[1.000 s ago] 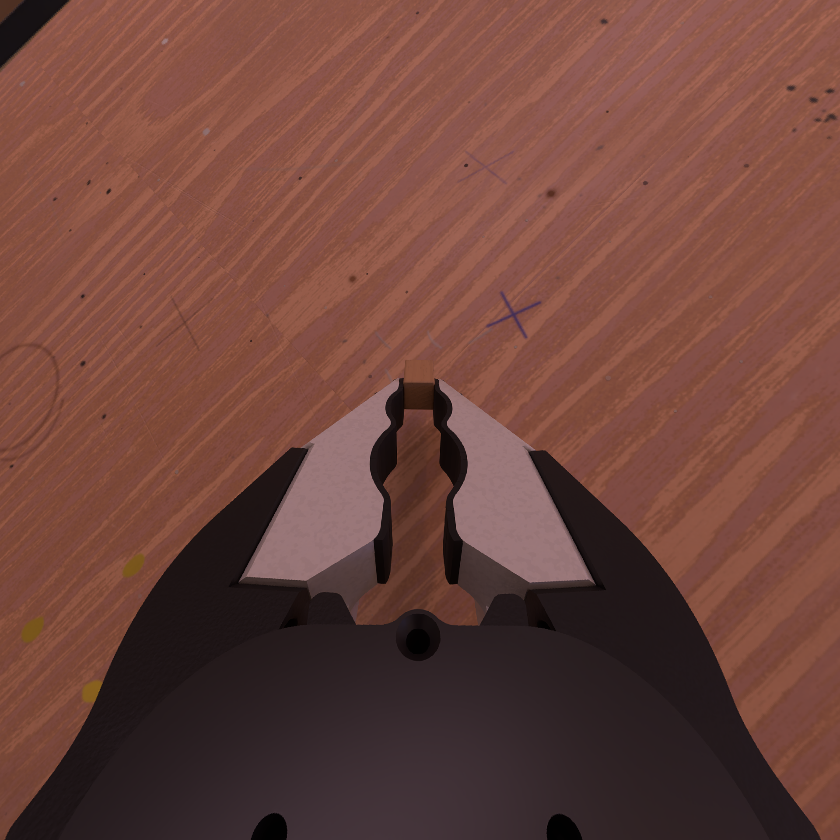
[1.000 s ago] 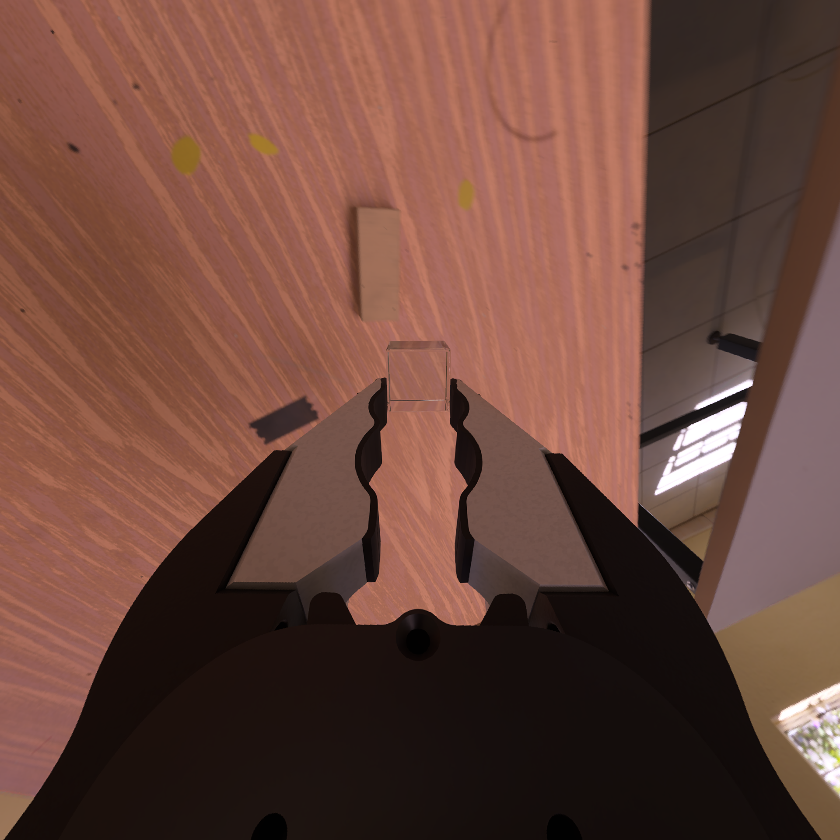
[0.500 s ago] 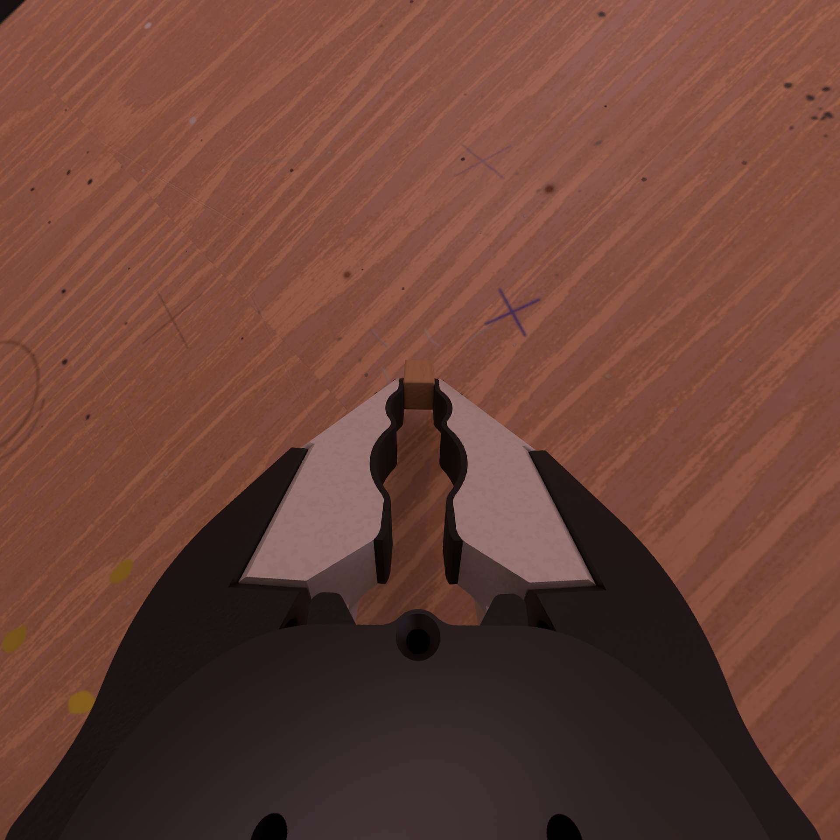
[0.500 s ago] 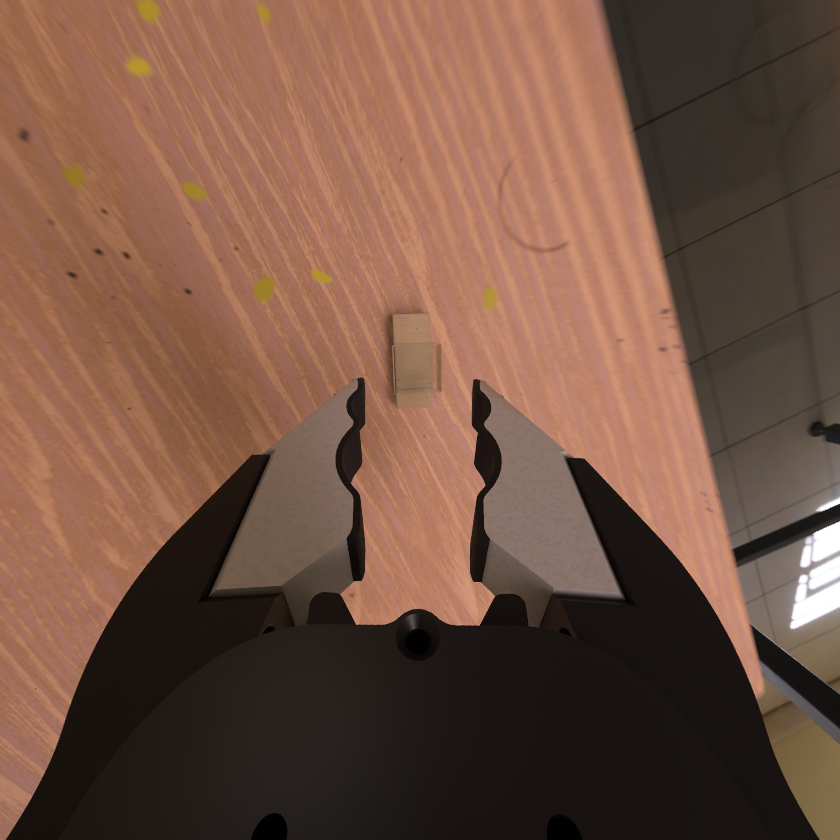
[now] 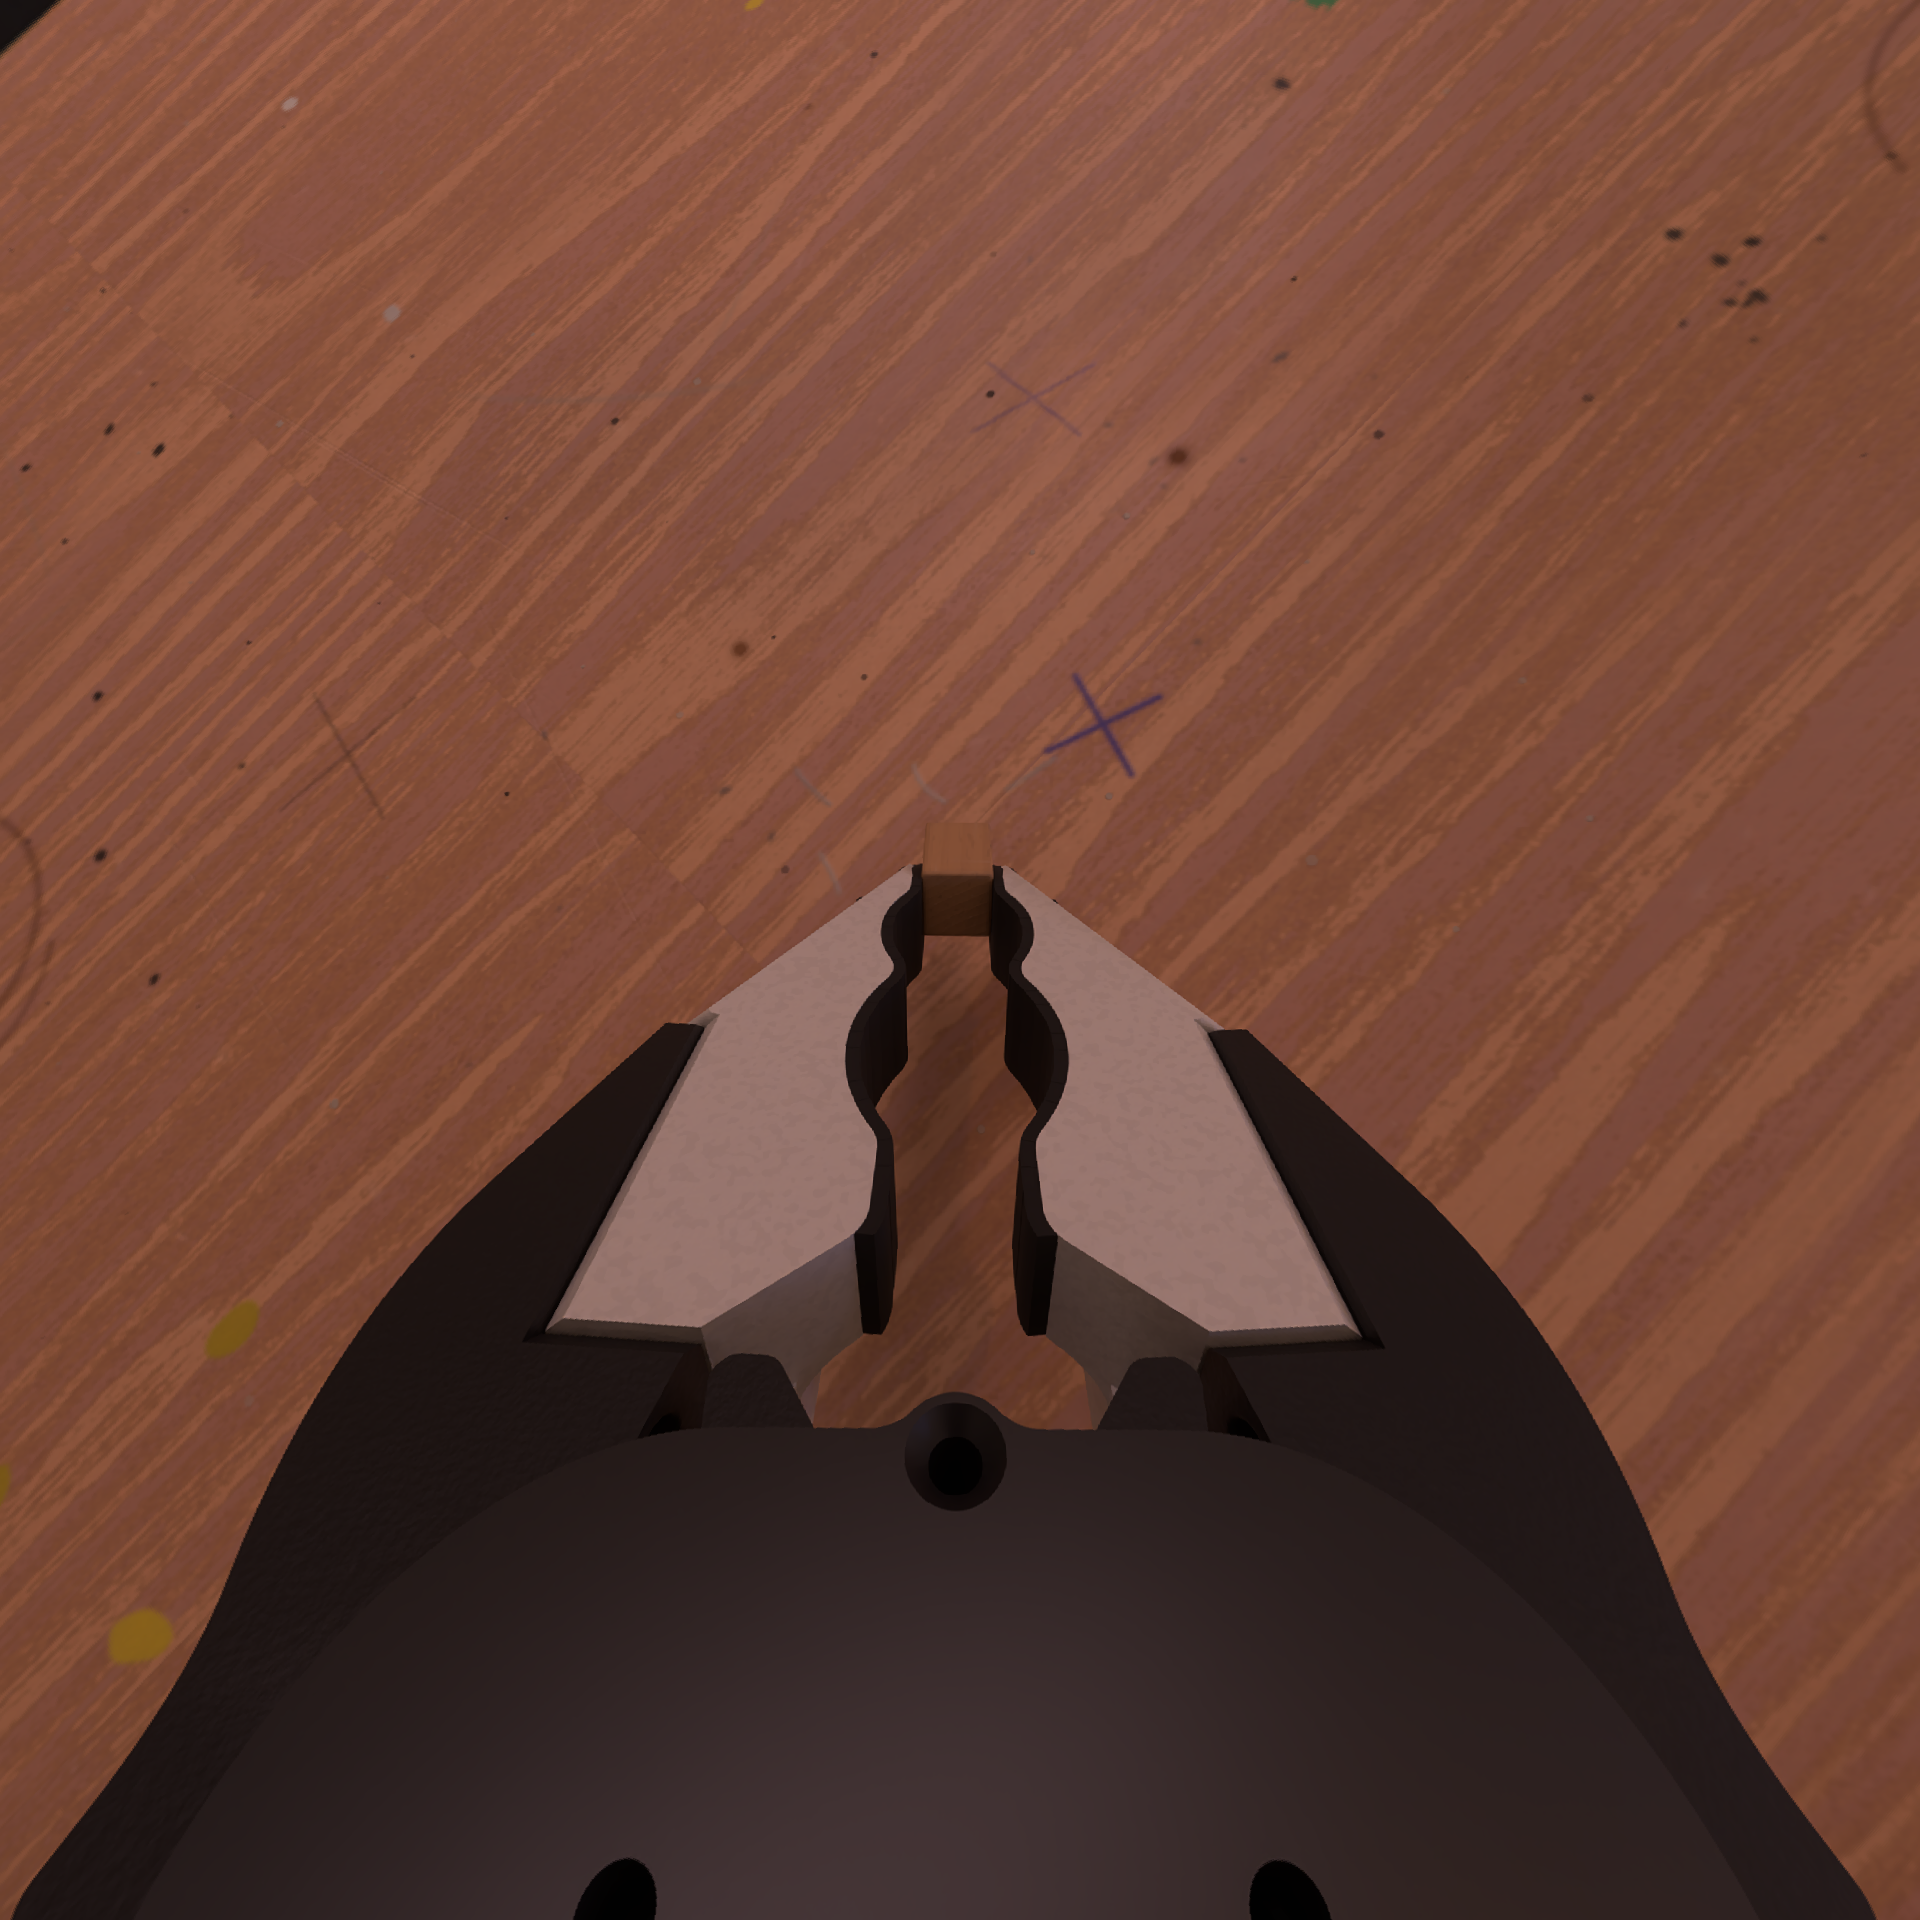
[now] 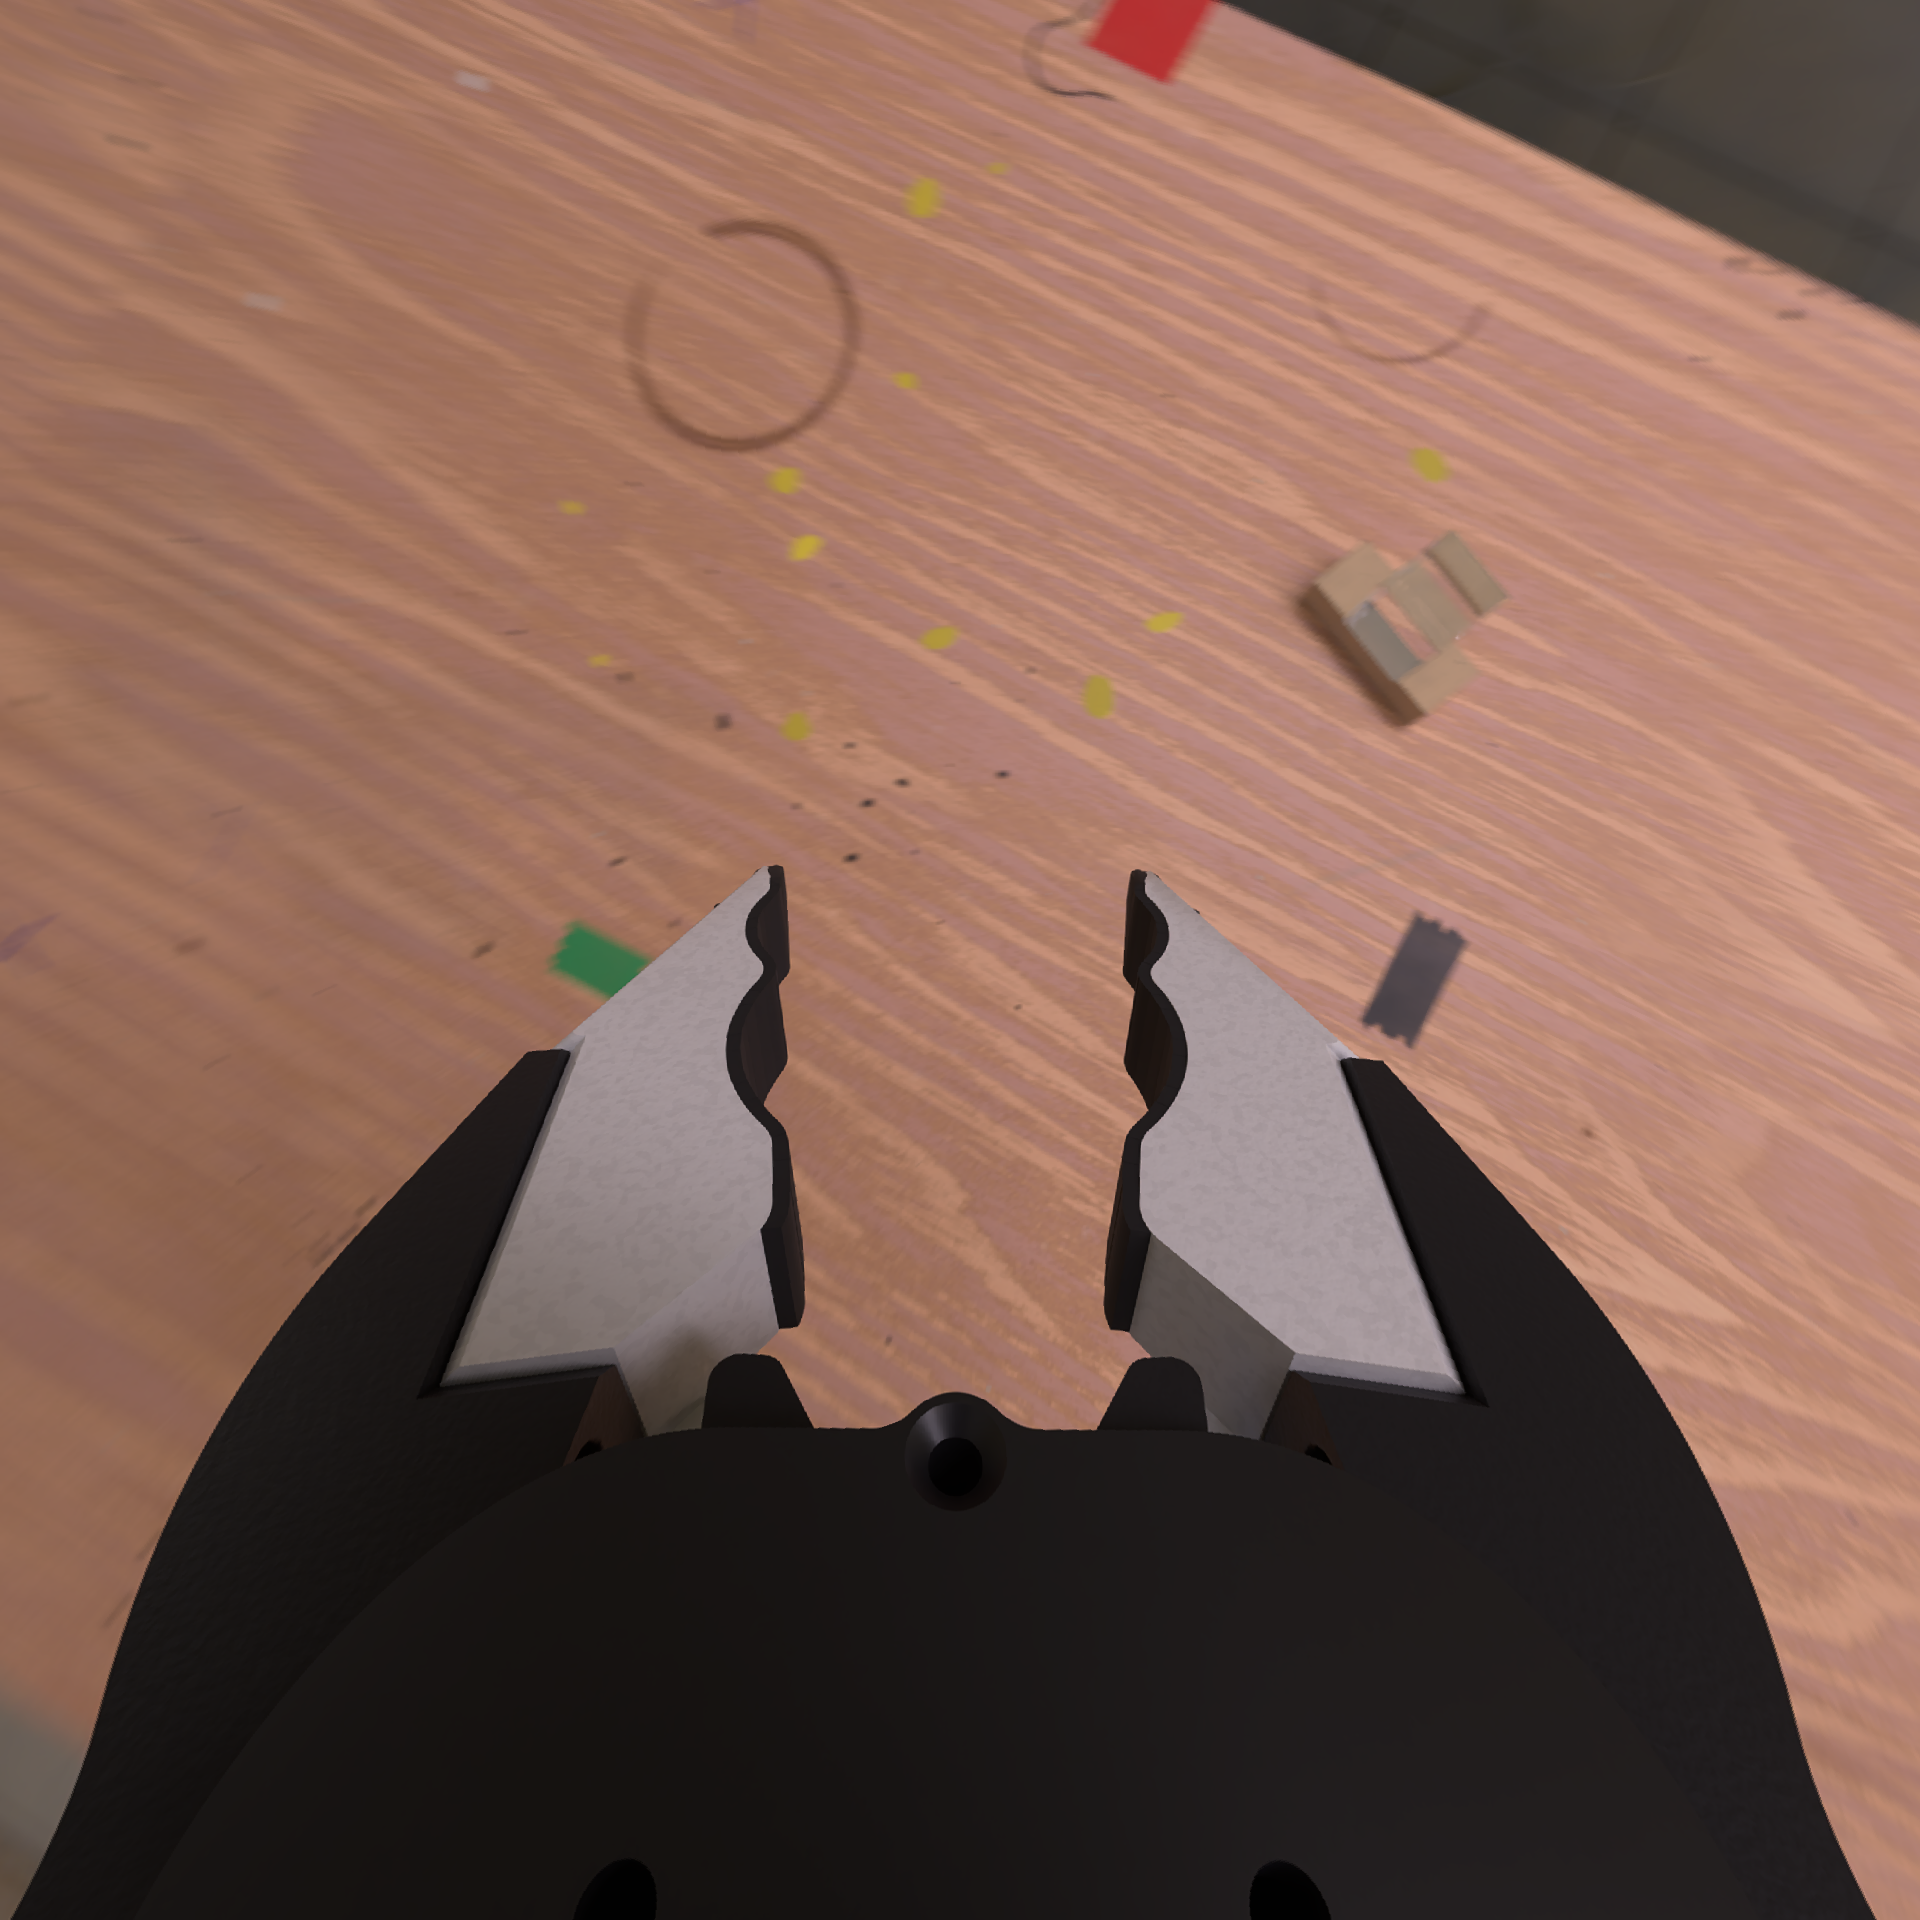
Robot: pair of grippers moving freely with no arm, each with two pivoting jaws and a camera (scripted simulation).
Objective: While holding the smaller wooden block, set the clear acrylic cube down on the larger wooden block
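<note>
- Left gripper is pinching the smaller wooden block at the very tips of its fingers; gap narrow, block poking out a little past the tips, above the table.
- Right gripper is sitting with its fingers spread wide and nothing between them.
- Clear acrylic cube is resting on the larger wooden block, both on the table, ahead and well off to the right of the right fingers, clearly apart from them.
- Block's long axis is running diagonally in the right wrist view, near end lower right, far end upper left; the cube is covering its middle.
- Judgement: placement is looking done; the cube appears seated flat, though its clear edges are hard to trace.
- Right gripper is the one in view of the stack; neither block nor cube is showing in the left wrist view.
- Remaining concern: the left grip is shallow, so the small block could be slipping if jolted.
</note>
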